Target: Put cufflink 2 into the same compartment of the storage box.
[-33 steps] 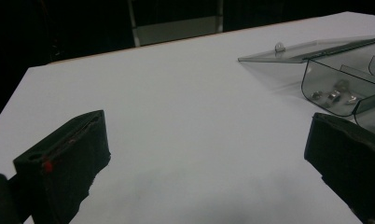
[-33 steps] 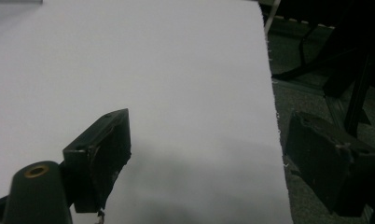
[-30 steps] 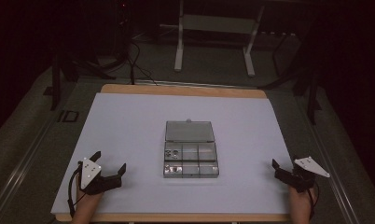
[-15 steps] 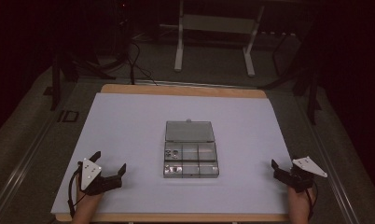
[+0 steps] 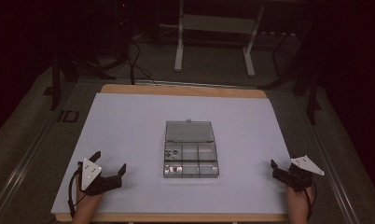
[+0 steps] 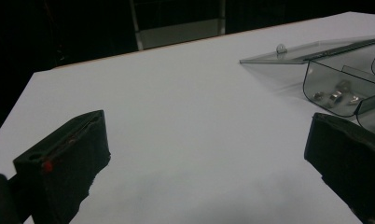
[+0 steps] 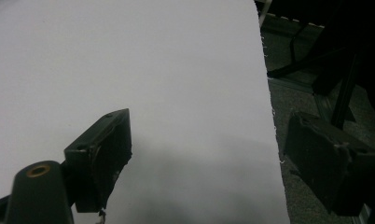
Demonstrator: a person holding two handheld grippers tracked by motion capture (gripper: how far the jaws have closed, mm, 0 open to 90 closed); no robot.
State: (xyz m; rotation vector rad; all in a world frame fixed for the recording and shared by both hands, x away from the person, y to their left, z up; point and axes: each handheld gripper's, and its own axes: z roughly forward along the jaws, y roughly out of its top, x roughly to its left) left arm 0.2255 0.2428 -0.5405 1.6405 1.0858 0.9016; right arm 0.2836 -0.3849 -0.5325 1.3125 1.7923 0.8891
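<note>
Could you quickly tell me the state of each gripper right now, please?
Left gripper: open, holding nothing.
Right gripper: open, holding nothing.

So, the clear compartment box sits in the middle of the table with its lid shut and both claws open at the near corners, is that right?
Not quite: the lid is open, lying flat behind the box, as the high view shows. The rest holds: the left claw and right claw are both open at the near corners.

Clear grey-tinted compartment box [image 5: 191, 149], white table cover [image 5: 129, 130], tan wooden table edge [image 5: 176, 89], black claws.
</note>
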